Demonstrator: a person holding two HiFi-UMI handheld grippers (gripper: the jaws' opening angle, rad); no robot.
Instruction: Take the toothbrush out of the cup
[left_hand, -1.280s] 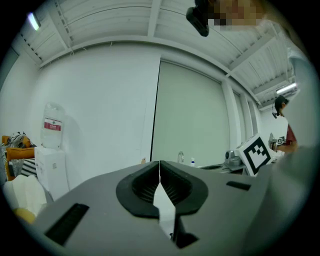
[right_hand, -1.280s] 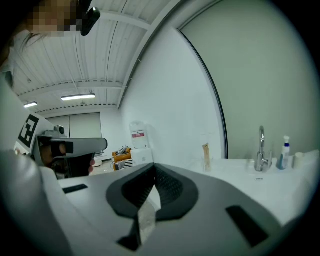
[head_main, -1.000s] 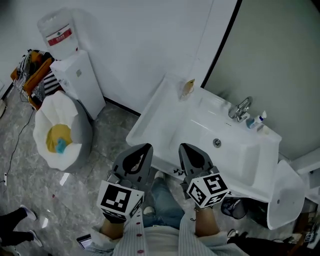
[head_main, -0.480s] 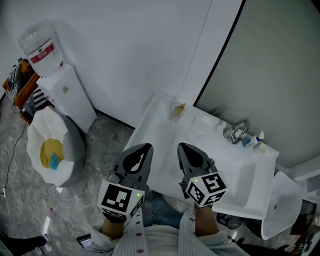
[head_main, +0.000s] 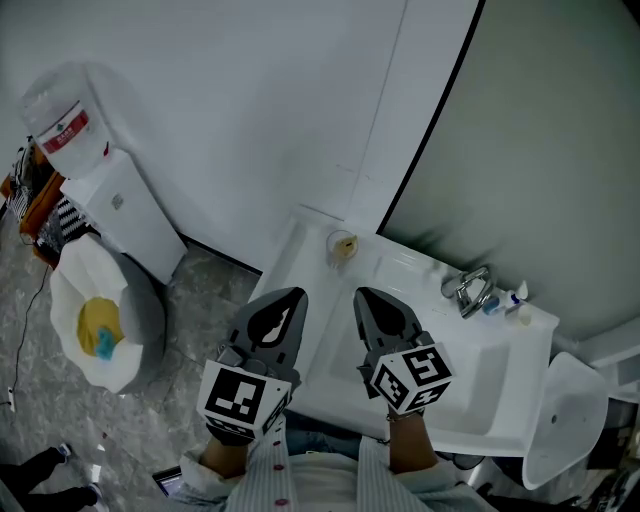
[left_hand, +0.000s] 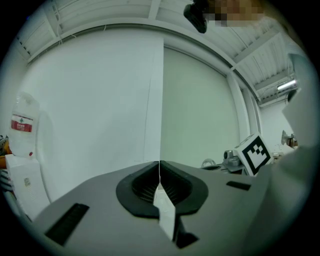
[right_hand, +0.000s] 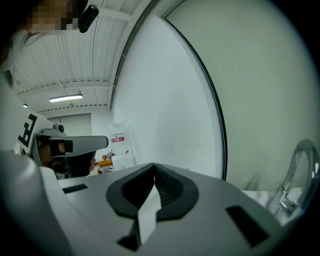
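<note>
Seen from the head view, a person stands at a white sink (head_main: 480, 380) with the left gripper (head_main: 288, 298) and right gripper (head_main: 366, 298) held side by side over its near edge, both closed and both empty. The cup (head_main: 333, 241) stands on the sink's far left corner, against the wall (head_main: 250, 120), well apart from both grippers; the yellowish thing inside it may be the toothbrush (head_main: 346, 246), though it is too small to tell for sure. A faucet (head_main: 470, 290) rises at the sink's far right, with a small bottle (head_main: 505, 303) just beside it. To the far left, a water dispenser (head_main: 105, 195) stands by the wall, and a bin (head_main: 95, 325) lined with a white bag sits nearer on the floor. The left gripper view shows that gripper's jaws pressed together with nothing between them, pointing at the bare wall, the right gripper's marker cube (left_hand: 256, 153) at the right edge. The right gripper view shows its own jaws likewise together and empty, the curved faucet at the far right and the left gripper in the person's hand to the left.
</note>
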